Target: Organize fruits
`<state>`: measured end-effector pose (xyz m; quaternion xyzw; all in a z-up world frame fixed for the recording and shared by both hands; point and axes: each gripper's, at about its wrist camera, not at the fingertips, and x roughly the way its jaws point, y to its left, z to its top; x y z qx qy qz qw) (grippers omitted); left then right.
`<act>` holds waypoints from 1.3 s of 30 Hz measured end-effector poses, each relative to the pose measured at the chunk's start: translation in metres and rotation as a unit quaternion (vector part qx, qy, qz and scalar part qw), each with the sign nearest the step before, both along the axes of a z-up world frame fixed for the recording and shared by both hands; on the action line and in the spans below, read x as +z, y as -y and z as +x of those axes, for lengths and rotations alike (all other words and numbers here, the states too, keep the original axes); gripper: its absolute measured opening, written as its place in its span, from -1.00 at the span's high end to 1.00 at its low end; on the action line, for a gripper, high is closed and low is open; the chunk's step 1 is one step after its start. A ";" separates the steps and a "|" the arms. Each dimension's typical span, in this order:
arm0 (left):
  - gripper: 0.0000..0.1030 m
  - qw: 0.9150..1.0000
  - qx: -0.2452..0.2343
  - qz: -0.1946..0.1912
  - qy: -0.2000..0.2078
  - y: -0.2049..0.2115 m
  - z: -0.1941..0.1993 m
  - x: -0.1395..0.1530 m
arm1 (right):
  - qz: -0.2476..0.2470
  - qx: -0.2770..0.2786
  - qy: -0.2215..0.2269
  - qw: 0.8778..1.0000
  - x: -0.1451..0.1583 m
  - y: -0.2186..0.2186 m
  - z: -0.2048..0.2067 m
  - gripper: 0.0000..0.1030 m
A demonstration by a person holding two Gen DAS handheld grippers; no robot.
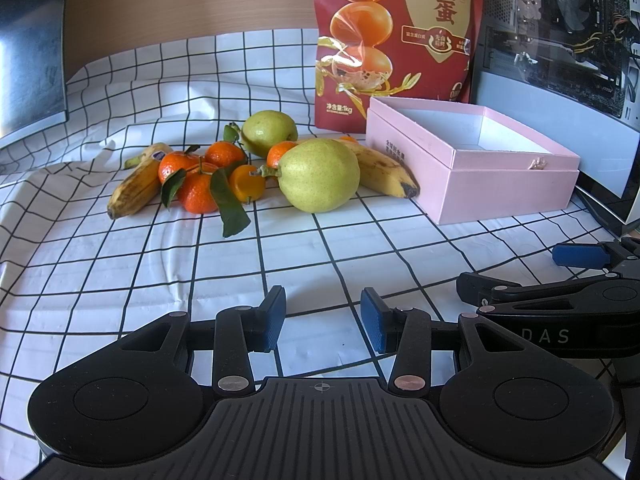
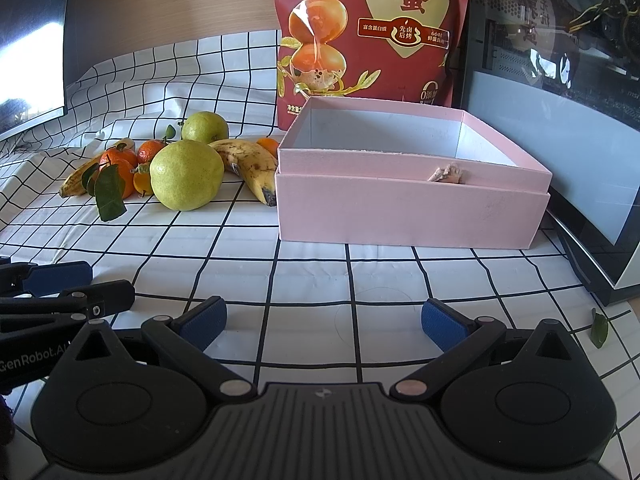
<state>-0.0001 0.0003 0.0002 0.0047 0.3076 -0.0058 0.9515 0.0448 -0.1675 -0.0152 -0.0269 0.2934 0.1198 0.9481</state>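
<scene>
A white tablecloth (image 1: 280, 248) with a black grid covers the table. At the left lies a pile of fruit: a spotted banana (image 1: 136, 186), several leafy tangerines (image 1: 198, 192), a small pear (image 1: 268, 132) at the back, a large pear (image 1: 318, 176) in front, and a second banana (image 1: 384, 172) whose tip touches a pink box (image 1: 504, 188). The box sits open, with no fruit showing inside. Behind it stands a red snack bag (image 1: 396, 36). Near the camera, the left gripper (image 1: 323, 322) hovers over the cloth, jaws apart, holding nothing. The right gripper (image 2: 324, 324) sits beside it, jaws spread wider, also holding nothing.
</scene>
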 end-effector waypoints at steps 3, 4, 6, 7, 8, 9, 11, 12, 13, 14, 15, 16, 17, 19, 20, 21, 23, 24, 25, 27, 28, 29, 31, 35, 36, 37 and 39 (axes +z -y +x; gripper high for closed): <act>0.09 1.000 0.000 0.000 0.000 0.000 0.000 0.000 | 0.000 0.000 0.000 1.000 0.000 0.000 0.000 -1.00; 0.09 1.000 0.000 0.000 0.000 0.000 0.000 0.000 | 0.000 0.000 0.000 1.000 0.000 0.000 0.000 -1.00; 0.09 1.000 0.000 0.000 0.000 0.000 0.000 0.000 | 0.000 0.000 0.000 1.000 0.000 0.000 0.000 -1.00; 0.09 1.000 0.000 0.000 0.000 0.000 0.000 0.000 | 0.000 0.000 0.000 1.000 0.000 0.000 0.000 -1.00; 0.09 1.000 0.000 0.000 0.000 0.000 0.000 0.000 | 0.000 0.000 0.000 1.000 0.000 0.000 0.000 -1.00; 0.09 1.000 0.000 0.000 0.000 0.000 0.000 0.000 | 0.000 0.000 0.000 1.000 0.000 0.000 -0.001 -1.00; 0.09 1.000 0.000 0.000 0.000 0.000 0.000 0.000 | 0.000 0.000 0.000 1.000 0.000 0.000 -0.001 -1.00; 0.09 1.000 0.000 0.000 0.000 0.000 0.000 0.000 | 0.000 0.000 0.000 1.000 0.000 0.000 -0.001 -1.00; 0.09 1.000 0.000 0.000 0.000 0.000 0.000 0.000 | 0.000 0.000 0.000 1.000 0.000 0.000 -0.001 -1.00; 0.09 1.000 0.000 0.000 0.000 0.000 0.000 0.000 | -0.001 0.000 0.001 1.000 0.000 0.000 -0.001 -1.00; 0.09 1.000 0.000 0.000 0.000 0.000 0.000 0.000 | -0.001 0.000 0.001 1.000 0.000 0.001 -0.001 -1.00; 0.09 1.000 0.000 0.000 0.000 0.000 0.000 0.000 | -0.001 0.000 0.001 1.000 -0.001 0.001 -0.001 -1.00; 0.09 1.000 0.000 0.000 0.000 0.000 0.000 0.000 | 0.000 0.000 0.000 1.000 0.000 -0.001 0.000 -1.00; 0.09 1.000 0.000 0.000 0.000 0.000 0.000 0.000 | 0.001 0.000 -0.002 1.000 0.000 0.000 0.000 -1.00; 0.09 1.000 0.000 0.000 0.000 0.000 0.000 0.000 | 0.003 0.000 -0.005 1.000 0.001 0.000 0.000 -1.00; 0.09 1.000 0.000 0.000 0.000 0.000 0.000 0.000 | 0.004 0.000 -0.007 1.000 0.001 0.001 0.000 -1.00; 0.09 1.000 0.000 -0.001 0.000 0.000 0.000 0.000 | 0.003 0.001 -0.007 1.000 0.001 0.001 0.001 -1.00; 0.09 1.000 0.000 -0.001 0.000 0.000 0.000 0.000 | 0.002 0.000 -0.007 1.000 0.001 0.002 0.002 -1.00; 0.09 1.000 0.000 -0.002 0.000 0.000 0.000 0.000 | 0.000 0.001 -0.007 1.000 0.001 0.001 0.002 -1.00; 0.13 1.000 0.001 -0.005 0.000 0.000 0.000 0.000 | -0.012 0.004 -0.004 1.000 0.002 -0.001 0.000 -1.00; 0.13 1.000 0.001 -0.006 -0.001 0.000 0.000 0.000 | -0.020 0.008 -0.001 1.000 0.003 -0.003 -0.001 -1.00; 0.14 1.000 0.002 -0.009 -0.001 -0.001 0.000 0.000 | -0.030 0.014 0.001 0.999 0.004 -0.006 -0.002 -1.00; 0.14 1.000 0.001 -0.019 -0.003 -0.005 0.001 0.002 | -0.040 0.026 -0.003 0.999 0.006 -0.009 -0.003 -1.00; 0.14 0.997 -0.013 -0.068 -0.020 -0.020 0.006 0.007 | -0.006 0.047 -0.056 0.997 0.010 -0.005 0.008 -1.00; 0.14 0.997 -0.016 -0.071 -0.025 -0.022 0.008 0.008 | 0.007 0.048 -0.058 0.997 0.011 -0.002 0.009 -1.00; 0.15 0.996 -0.019 -0.076 -0.036 -0.026 0.012 0.009 | 0.015 0.048 -0.059 0.997 0.011 -0.002 0.010 -1.00; 0.24 0.994 -0.012 -0.086 -0.063 -0.030 0.022 0.014 | 0.017 0.051 -0.065 0.996 0.011 -0.001 0.012 -1.00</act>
